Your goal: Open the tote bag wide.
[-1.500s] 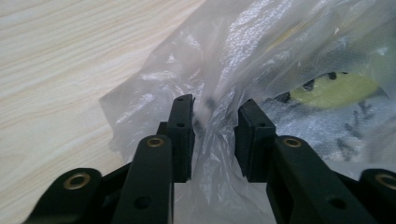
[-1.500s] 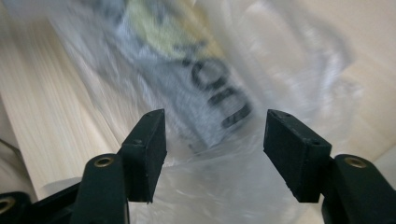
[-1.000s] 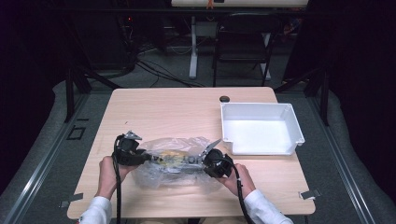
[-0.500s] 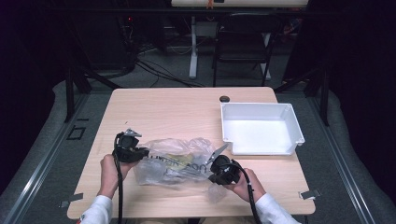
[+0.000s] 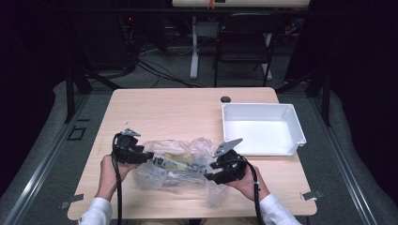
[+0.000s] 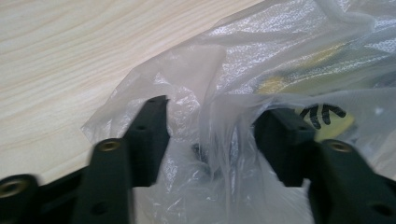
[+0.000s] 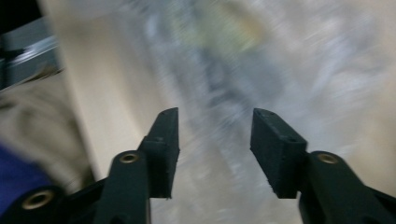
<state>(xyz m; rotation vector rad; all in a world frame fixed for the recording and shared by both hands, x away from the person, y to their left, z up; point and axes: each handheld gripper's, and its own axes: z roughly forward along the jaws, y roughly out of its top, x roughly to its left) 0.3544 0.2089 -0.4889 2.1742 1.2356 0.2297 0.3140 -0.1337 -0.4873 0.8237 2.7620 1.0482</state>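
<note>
Up close, the left gripper view shows what the high view cannot: thin folds of the clear plastic bag (image 6: 261, 60) bunch loosely between the parted jaws of the left hand-held gripper (image 6: 212, 135), which have just been opening, and neither pad presses the film. From above, that left hand-held gripper (image 5: 141, 154) sits at the bag's left end, and the right hand-held gripper (image 5: 217, 169) at its right end. The right gripper view is smeared with blur; its jaws have just been opening too and stand apart with nothing between them, the bag a grey-white streak beyond.

Crumpled and see-through, the plastic bag (image 5: 178, 161) lies near the front edge of the desk (image 5: 164, 112), with something yellowish and black lettering inside that I cannot make out. A white tray (image 5: 293, 124) stands at the desk's right edge, beside the bag.
</note>
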